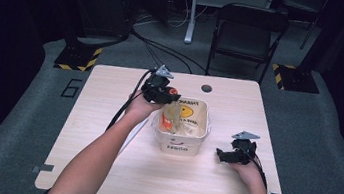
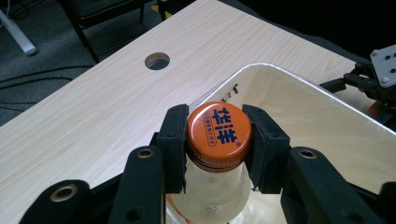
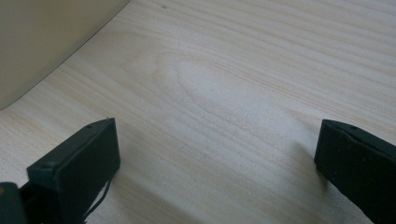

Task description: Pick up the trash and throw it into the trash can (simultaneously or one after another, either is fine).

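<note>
The left gripper (image 2: 218,142) has its jaws clamped on the orange cap (image 2: 218,129) of a clear plastic bottle (image 1: 173,116), hanging inside the white bin (image 1: 205,126) mid-bench; light, slippery, best held at the ribbed cap. The right gripper (image 3: 215,163) rests wide open, empty
</note>
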